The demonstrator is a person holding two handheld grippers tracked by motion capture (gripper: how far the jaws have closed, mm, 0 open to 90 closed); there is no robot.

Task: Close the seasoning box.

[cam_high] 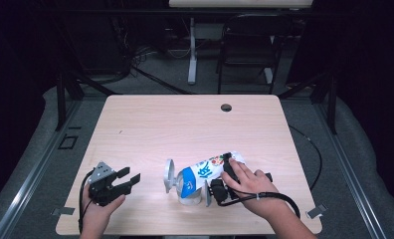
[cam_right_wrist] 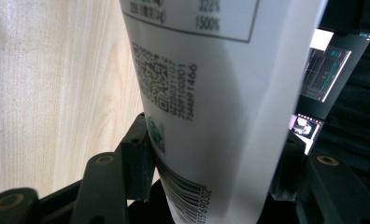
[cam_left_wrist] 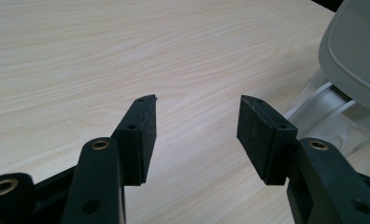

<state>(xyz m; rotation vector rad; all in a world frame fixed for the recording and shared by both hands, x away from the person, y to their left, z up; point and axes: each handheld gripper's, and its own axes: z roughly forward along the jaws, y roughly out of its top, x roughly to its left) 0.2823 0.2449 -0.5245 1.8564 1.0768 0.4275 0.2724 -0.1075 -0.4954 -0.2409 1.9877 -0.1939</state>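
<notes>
Two tongs are on the tabletop [cam_high: 150, 119], and I take them view by view. From the high view, my right tongs [cam_high: 228, 167] grasp a white pouch [cam_high: 207, 172] with blue and colourful print, held tilted over a clear jar [cam_high: 190, 191] that stands near the front edge at about 6 o'clock. A grey lid [cam_high: 169, 175] stands open at the jar's 10 o'clock. My left tongs [cam_high: 128, 180] rest released at the jar's 9 o'clock, well apart from it.

Left gripper view: both jaws stand wide with nothing but bare wood between them; the grey lid [cam_left_wrist: 356, 46] and the clear jar [cam_left_wrist: 323, 112] sit off at 2 o'clock.

Right gripper view: the pouch [cam_right_wrist: 220, 116] fills the gap between the jaws, printed back and barcode toward me. I judge it soft, light and slick, prone to buckling, so a hold across its middle seems safest.
</notes>
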